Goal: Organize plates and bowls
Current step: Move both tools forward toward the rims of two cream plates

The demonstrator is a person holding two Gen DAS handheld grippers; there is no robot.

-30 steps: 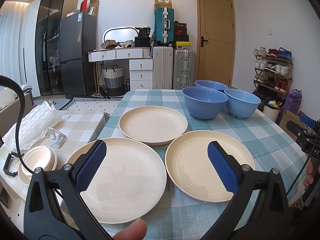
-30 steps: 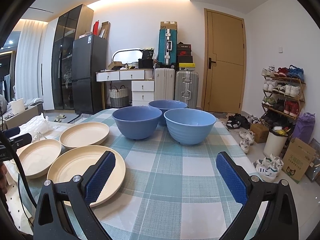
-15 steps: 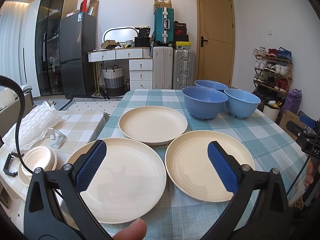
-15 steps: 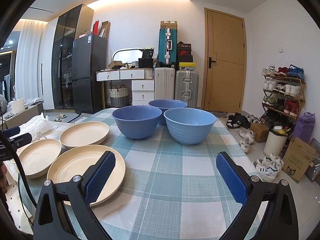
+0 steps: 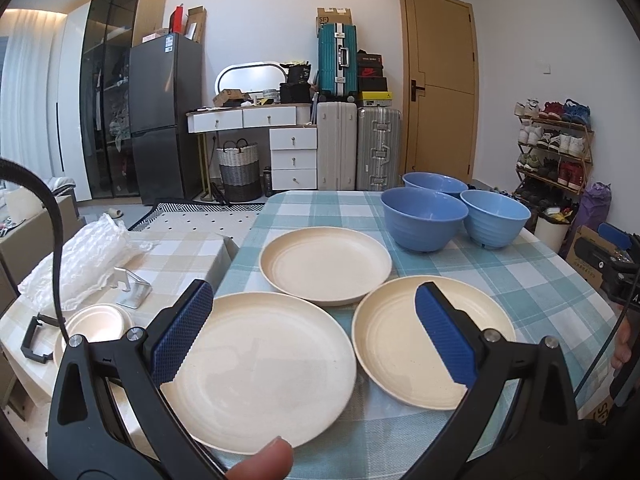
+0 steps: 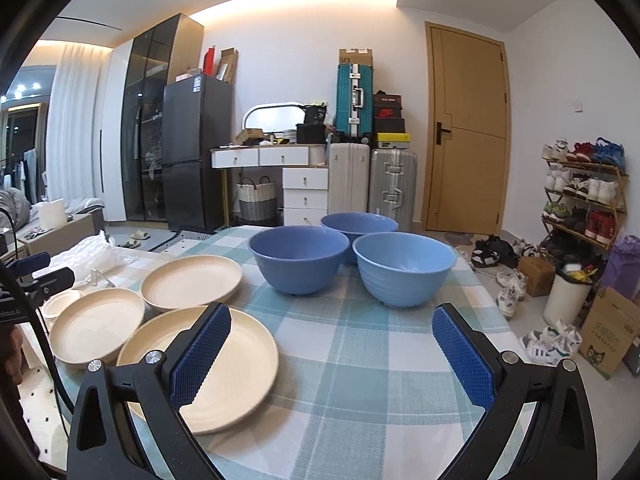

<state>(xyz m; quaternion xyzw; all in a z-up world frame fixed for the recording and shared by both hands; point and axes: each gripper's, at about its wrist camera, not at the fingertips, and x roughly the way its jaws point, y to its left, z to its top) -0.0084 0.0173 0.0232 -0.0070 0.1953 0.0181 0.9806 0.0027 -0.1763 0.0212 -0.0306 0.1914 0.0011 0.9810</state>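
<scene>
We haven't picked anything yet: left gripper [image 5: 310,326] and right gripper [image 6: 330,350] both hang released and empty over the checked table [image 6: 360,360]. Three cream plates [image 5: 256,368] lie near-left, unstacked; three blue bowls [image 6: 298,258] sit far-right, well apart from both. Next we'd need a rim pinch on one plate.

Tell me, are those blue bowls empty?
The two nearer blue bowls look empty: bare insides show. The rear bowl is partly hidden; cannot tell.
</scene>
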